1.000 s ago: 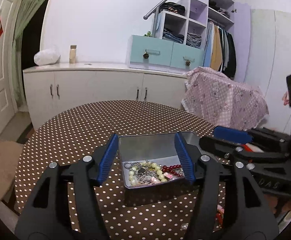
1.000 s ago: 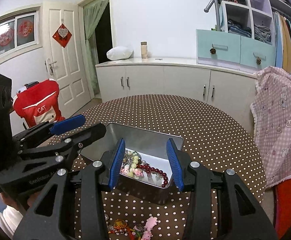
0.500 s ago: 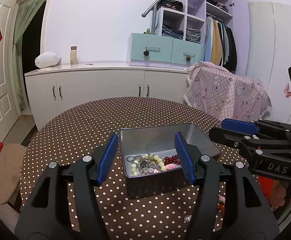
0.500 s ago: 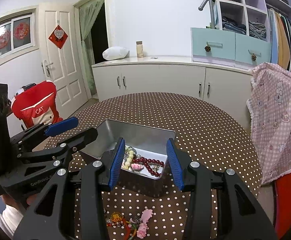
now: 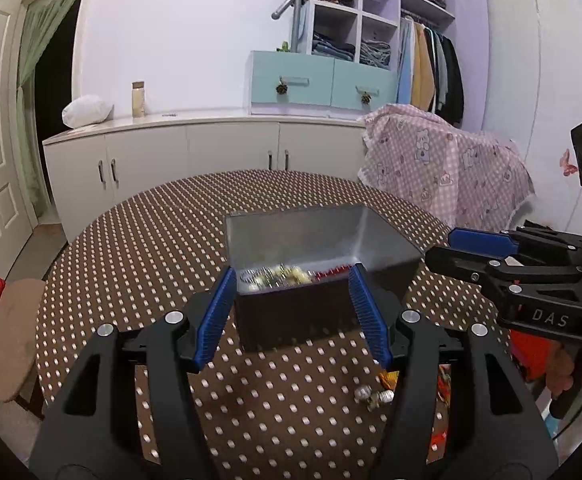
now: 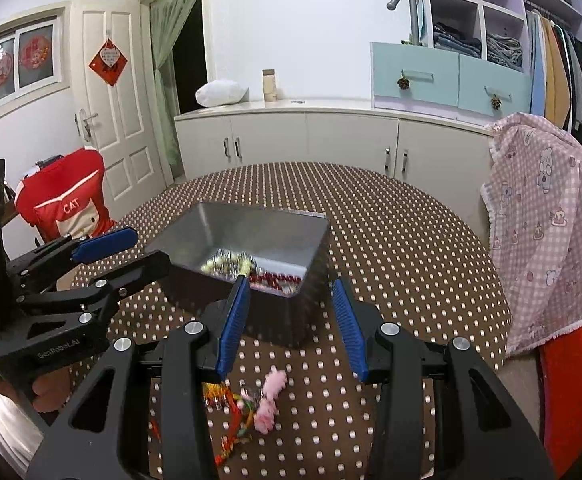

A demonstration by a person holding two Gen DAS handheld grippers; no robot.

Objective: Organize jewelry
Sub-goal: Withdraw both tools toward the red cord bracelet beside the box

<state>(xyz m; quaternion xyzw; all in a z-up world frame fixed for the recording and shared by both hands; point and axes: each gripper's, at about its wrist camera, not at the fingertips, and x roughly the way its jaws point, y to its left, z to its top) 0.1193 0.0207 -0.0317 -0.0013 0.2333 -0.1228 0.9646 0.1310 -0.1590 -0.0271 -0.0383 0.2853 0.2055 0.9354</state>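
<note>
Both your grippers, left and right, hang with jaws spread and empty. The tin sits mid-table; loose trinkets lie near the table's front edge. Probably drop your right gripper straight onto the pink charm and pinch gently so tangled cords don't drag.

A lived-in home bedroom: open wardrobe of hanging clothes, white sideboard, polka-dot table.

tin on table | beads inside | charms before tin
</note>
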